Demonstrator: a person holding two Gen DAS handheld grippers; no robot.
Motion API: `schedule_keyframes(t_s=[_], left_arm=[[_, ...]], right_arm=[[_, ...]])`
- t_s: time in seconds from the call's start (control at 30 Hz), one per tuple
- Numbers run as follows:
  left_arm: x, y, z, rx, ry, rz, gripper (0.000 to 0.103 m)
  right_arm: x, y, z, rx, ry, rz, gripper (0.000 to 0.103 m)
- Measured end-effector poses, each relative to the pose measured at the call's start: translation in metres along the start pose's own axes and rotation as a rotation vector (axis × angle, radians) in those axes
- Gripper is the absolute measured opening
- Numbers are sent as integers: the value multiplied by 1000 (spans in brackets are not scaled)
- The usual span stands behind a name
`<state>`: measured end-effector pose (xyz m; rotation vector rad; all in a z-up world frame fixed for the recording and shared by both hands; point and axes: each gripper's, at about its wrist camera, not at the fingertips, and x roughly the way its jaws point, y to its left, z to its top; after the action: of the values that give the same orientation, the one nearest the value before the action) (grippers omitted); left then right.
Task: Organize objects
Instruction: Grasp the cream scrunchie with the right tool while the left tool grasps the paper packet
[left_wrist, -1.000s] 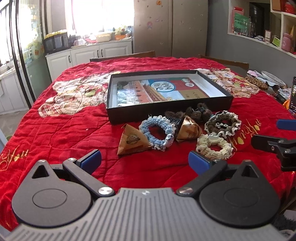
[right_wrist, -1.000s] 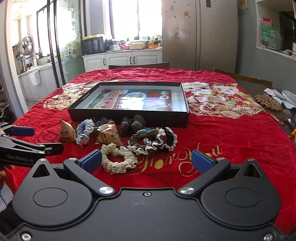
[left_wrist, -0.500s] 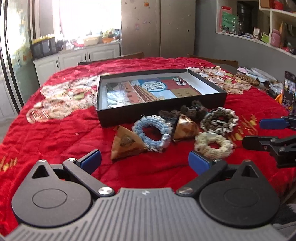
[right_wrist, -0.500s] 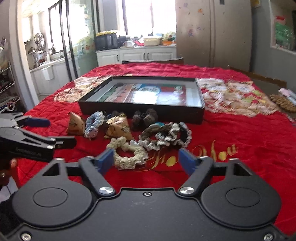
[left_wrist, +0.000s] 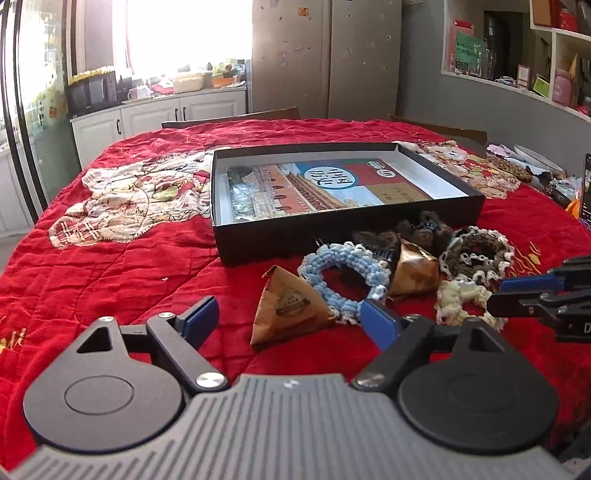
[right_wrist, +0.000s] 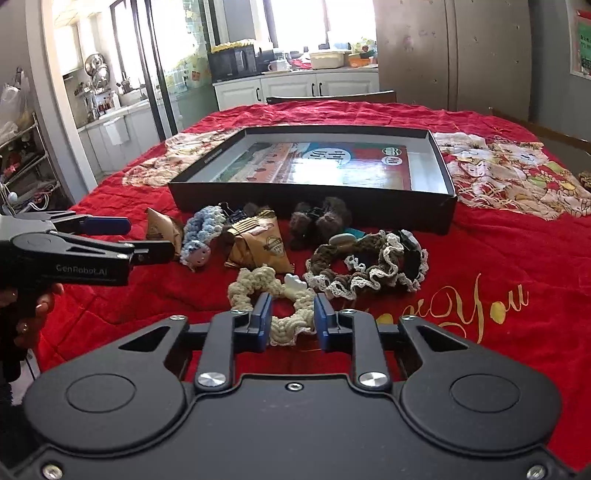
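The right gripper (right_wrist: 290, 321) has just been closing, and the near loop of the cream scrunchie (right_wrist: 273, 291) sits between its blue pads; they look to be touching the yarn on both sides, though the wrist view is too low to say how firmly, so call it a light grip, prob. not yet a full clench. The scrunchie lies flat on the red quilt (right_wrist: 498, 258) straight ahead of that gripper, its ring running away from the pads toward the black box (right_wrist: 314, 206), which is open-topped with a printed sheet on its floor and lots of free room inside. The left gripper (left_wrist: 291, 317) has also begun closing but is still wide, holding nothing; the brown triangular packet (left_wrist: 288, 306) lies between its fingers and slightly ahead, point up, w/ the blue scrunchie (left_wrist: 345, 273) touching the packet's right side and just inside the right finger. So right hand is nearer the cream ring, left hand nearer the packet. My read: the next lift has to clear the box's near wall, which stands right behind the pile. Crowding matters: the brown-and-white scrunchie (right_wrist: 369, 266) lies just beside the cream one, the second brown packet (right_wrist: 258, 243) just behind it, and the dark fuzzy clip (right_wrist: 321, 218) sits against the box wall, so a straight-up lift looks safer than a drag. Open quilt lies to the right.
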<state>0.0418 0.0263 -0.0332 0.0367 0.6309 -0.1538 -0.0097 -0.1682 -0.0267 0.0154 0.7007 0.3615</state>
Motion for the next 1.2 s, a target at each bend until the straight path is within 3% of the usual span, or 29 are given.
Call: schedule_keyframes(t_s=[0.2,0.37,0.63,0.83,1.2], left_arm=[[11,5,3,-22,5,5,83],[22,11,3,-50,28,-5,66],[26,20,1,-110,44,-70,48],[23,17,1,-94,40,-66,45],[10,21,3,-94,18,-48,43]], right_arm=[[13,-1,-1,-8,28,-14,23],[20,-2,-2,-13,39,-19,23],[26,-1,-2,-52,31,-42,20],[24,0,-3,-65,28,-29,13],[7,2,-1,-91,-2,8,11]])
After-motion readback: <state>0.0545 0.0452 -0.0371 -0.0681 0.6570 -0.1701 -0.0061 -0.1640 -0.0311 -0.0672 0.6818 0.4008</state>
